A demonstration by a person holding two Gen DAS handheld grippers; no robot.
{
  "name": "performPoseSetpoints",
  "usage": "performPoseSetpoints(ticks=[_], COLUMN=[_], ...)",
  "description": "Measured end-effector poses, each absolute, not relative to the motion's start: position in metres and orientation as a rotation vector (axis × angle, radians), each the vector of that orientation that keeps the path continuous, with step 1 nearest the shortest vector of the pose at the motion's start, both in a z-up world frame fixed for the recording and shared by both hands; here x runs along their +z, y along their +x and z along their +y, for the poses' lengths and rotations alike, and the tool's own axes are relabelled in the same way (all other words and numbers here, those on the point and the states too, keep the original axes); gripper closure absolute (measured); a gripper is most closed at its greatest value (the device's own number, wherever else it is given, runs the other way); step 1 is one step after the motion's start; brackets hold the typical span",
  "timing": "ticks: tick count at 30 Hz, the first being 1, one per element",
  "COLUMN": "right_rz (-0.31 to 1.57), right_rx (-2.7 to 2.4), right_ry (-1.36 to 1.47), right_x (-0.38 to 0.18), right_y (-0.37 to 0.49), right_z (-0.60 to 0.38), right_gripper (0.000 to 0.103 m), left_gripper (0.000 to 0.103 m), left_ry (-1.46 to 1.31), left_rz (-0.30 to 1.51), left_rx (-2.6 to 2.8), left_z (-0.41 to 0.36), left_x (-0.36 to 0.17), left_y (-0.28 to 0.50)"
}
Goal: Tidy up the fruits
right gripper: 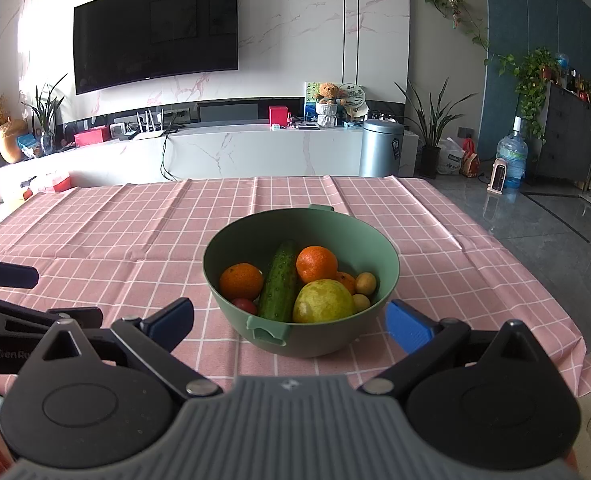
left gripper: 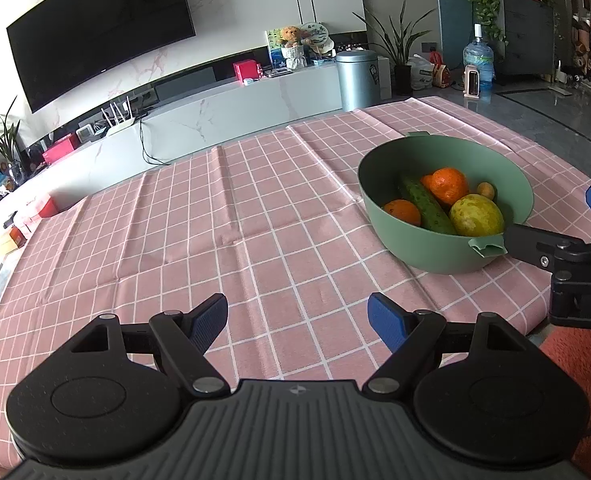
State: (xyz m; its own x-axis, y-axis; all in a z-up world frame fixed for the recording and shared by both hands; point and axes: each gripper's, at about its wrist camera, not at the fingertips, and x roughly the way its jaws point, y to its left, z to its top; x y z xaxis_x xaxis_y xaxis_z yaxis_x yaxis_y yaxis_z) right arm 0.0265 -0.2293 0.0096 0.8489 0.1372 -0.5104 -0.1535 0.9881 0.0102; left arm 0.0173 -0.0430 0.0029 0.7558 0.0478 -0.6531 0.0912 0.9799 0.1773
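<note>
While both tools wait, the left gripper hangs spread over bare pink checked tablecloth, and the right gripper stands wide, straddling the near tab of the round green plastic bowl. Inside: oranges, a bumpy green cucumber, a large yellow-green pear. The pear looks heavy, smooth and bruisable; I'd pinch it gently across its middle.
</note>
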Motion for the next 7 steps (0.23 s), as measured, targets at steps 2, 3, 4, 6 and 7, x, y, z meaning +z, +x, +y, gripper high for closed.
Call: performPoseSetpoints(ticks=[2, 3, 4, 6, 7], right_rz=[0.536, 0.535, 0.535, 0.536, 0.536], right_rx=[0.154, 0.154, 0.153, 0.153, 0.153], right_ry=[-0.031, -0.031, -0.031, -0.031, -0.03], right_x=[0.0099, 0.0099, 0.0099, 0.0099, 0.0099], right_y=[0.0262, 0.0263, 0.0263, 0.0263, 0.0261], right_z=[-0.2291, -0.2293, -0.2293, -0.2293, -0.2293], right_gripper=[0.005, 0.005, 0.005, 0.005, 0.005], left_gripper=[0.01, 0.01, 0.009, 0.009, 0.01], left_ry=[0.204, 0.203, 0.202, 0.2, 0.198], left_rz=[0.715, 0.715, 0.714, 0.714, 0.713], left_rx=[-0.032, -0.033, -0.034, -0.037, -0.037], left_z=[-0.0435, -0.0434, -0.0435, -0.0437, -0.044], left_x=[0.0027, 0.0027, 0.0028, 0.0026, 0.0027], left_y=[0.0168, 0.0164, 0.0164, 0.0166, 0.0167])
